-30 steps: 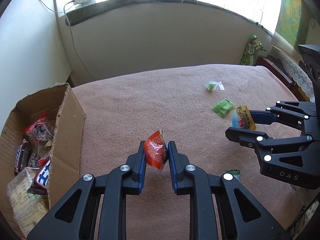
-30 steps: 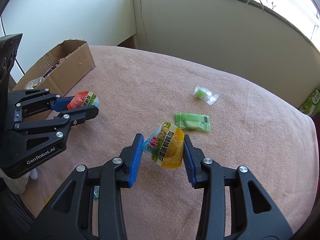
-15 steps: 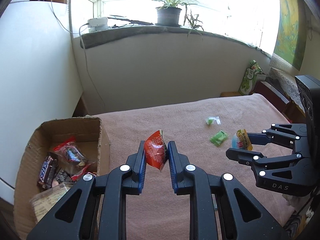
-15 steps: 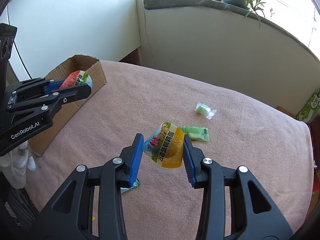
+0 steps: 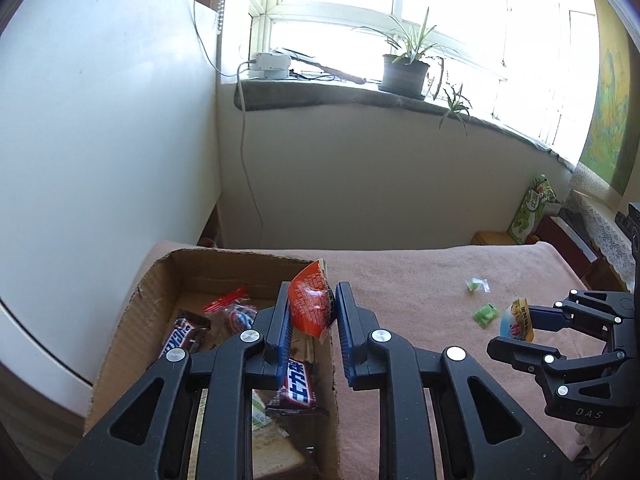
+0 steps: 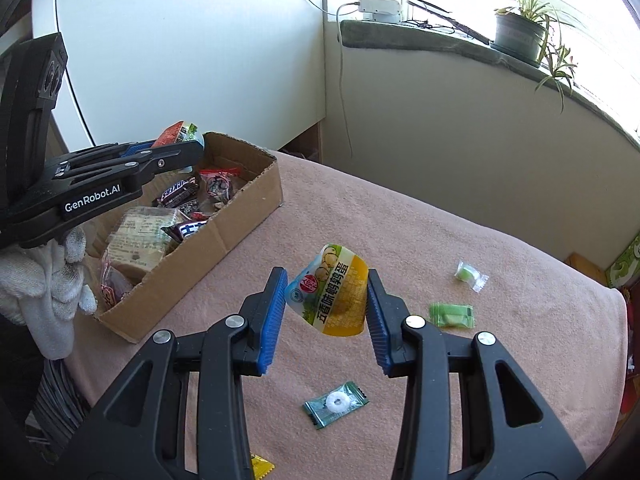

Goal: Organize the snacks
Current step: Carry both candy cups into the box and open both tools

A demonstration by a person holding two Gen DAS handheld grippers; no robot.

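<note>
Left gripper (image 5: 312, 312): blue-padded fingers (image 5: 280, 320) clamped on an orange-red snack packet (image 5: 311, 305); packet upright, top edge above the pads, held in the air over the near right wall of the cardboard box (image 5: 120, 328).
Right gripper (image 6: 327, 312): fingers (image 6: 274, 312) pressed on both sides of a yellow packet with egg picture (image 6: 332, 292); packet tilted, clear of the surface, above the pink blanket (image 6: 400, 232).
Glove: white knit glove (image 6: 52, 280) on the hand holding the left gripper, seen at the left edge of the right wrist view.
Near wrappers: teal wrapper with a white ring sweet (image 6: 335, 402) lies on the blanket just below the right gripper; a yellow wrapper corner (image 6: 260, 466) shows at the bottom edge, mostly hidden.
Mid wrappers: flat green wrapper (image 6: 451, 314) on the blanket right of the right gripper; clear wrapper with a green sweet (image 6: 470, 275) a little beyond it, apart from it.
Box contents: chocolate bars (image 6: 178, 192), a red-edged clear bag (image 6: 218, 184) and a pale flat pack (image 6: 138, 236), piled loosely; box open-topped, at the blanket's left edge.
Surface: whether bed or desk under the blanket cannot be told.
Far: white panel (image 5: 100, 120) left of the box; cream wall under a grey window sill (image 5: 320, 94); potted plant (image 5: 404, 70) and white adapter with cable (image 5: 272, 66) on the sill.
Far right: green carton (image 5: 532, 208) against the wall.
</note>
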